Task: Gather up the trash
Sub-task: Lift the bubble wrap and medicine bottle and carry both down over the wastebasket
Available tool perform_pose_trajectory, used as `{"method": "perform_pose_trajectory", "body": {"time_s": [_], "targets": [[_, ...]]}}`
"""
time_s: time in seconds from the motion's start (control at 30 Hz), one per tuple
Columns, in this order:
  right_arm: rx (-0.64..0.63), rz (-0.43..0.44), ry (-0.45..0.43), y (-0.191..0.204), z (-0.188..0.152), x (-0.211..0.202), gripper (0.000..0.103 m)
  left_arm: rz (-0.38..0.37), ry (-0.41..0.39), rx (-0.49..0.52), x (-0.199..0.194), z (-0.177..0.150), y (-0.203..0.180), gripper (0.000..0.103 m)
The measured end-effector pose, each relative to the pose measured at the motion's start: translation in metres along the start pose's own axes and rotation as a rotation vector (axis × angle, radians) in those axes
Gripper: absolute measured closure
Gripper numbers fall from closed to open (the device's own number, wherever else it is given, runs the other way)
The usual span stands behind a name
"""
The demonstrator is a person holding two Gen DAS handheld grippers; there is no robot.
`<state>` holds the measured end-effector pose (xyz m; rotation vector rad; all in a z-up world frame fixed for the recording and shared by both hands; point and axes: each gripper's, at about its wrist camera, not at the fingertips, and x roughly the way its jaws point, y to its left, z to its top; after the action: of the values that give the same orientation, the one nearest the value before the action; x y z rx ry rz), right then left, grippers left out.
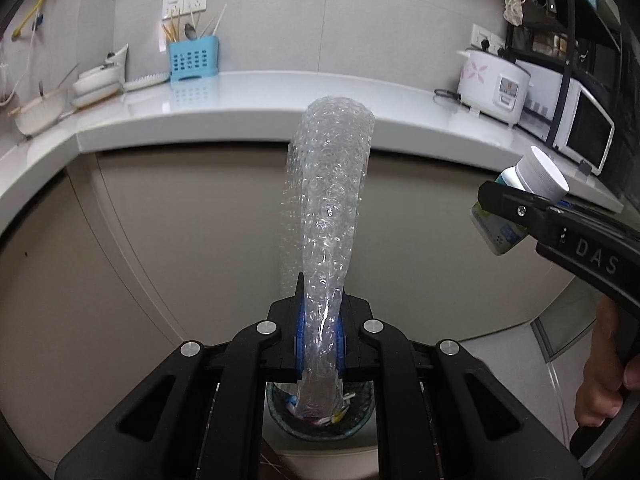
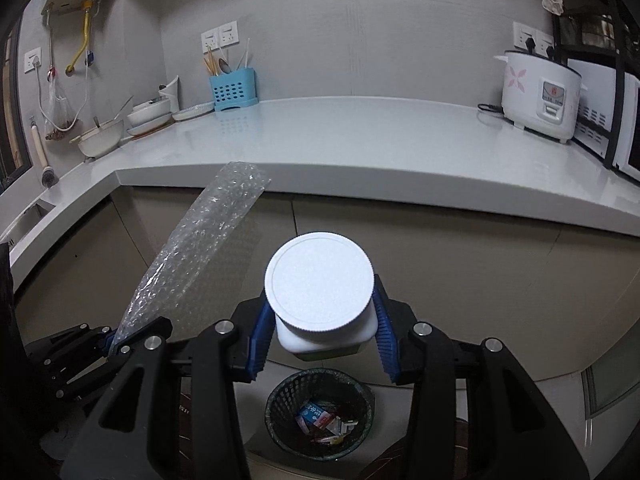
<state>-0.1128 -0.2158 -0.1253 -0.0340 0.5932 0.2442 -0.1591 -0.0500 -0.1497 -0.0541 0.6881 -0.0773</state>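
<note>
A long strip of clear bubble wrap (image 1: pixel 328 208) stands up from my left gripper (image 1: pixel 320 332), whose blue pads are shut on its lower end. In the right wrist view the same bubble wrap (image 2: pixel 200 256) leans up at the left. My right gripper (image 2: pixel 320 336) is shut on a white plastic jar (image 2: pixel 320 284) with a ribbed lid, which faces the camera. From the left wrist view the jar (image 1: pixel 520 200) and the right gripper (image 1: pixel 496 200) hang at the right. Below both grippers, on the floor, stands a dark mesh trash bin (image 2: pixel 320 412) holding several wrappers.
A white L-shaped counter (image 2: pixel 360 140) runs across ahead, with beige cabinet fronts (image 1: pixel 160 240) under it. On it stand a blue utensil holder (image 2: pixel 233 90), bowls (image 2: pixel 148 114) at the left, and a rice cooker (image 2: pixel 540 92) and microwave (image 1: pixel 580 132) at the right. A hand (image 1: pixel 604 380) grips the right tool.
</note>
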Motion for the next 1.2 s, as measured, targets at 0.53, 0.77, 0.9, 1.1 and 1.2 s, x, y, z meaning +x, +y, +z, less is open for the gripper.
{"method": "perform_pose_trajectory", "body": {"time_s": [0.53, 0.77, 0.9, 1.1, 1.2], "targets": [[0.036, -0.056, 0.103, -0.009, -0.089, 0.086, 0.061, -0.066, 0.155, -0.024, 0.105, -0.078, 0.01, 0.093], [0.09, -0.078, 0.191, -0.018, -0.126, 0.139, 0.062, -0.063, 0.197, -0.05, 0.149, -0.09, 0.015, 0.093], [0.11, -0.091, 0.241, -0.024, -0.141, 0.168, 0.062, -0.06, 0.228, -0.052, 0.171, -0.098, 0.011, 0.093], [0.133, -0.112, 0.293, -0.033, -0.162, 0.206, 0.062, -0.067, 0.302, -0.071, 0.212, -0.118, 0.01, 0.093], [0.139, -0.126, 0.314, -0.036, -0.174, 0.222, 0.062, -0.083, 0.375, -0.097, 0.242, -0.13, 0.012, 0.093]]}}
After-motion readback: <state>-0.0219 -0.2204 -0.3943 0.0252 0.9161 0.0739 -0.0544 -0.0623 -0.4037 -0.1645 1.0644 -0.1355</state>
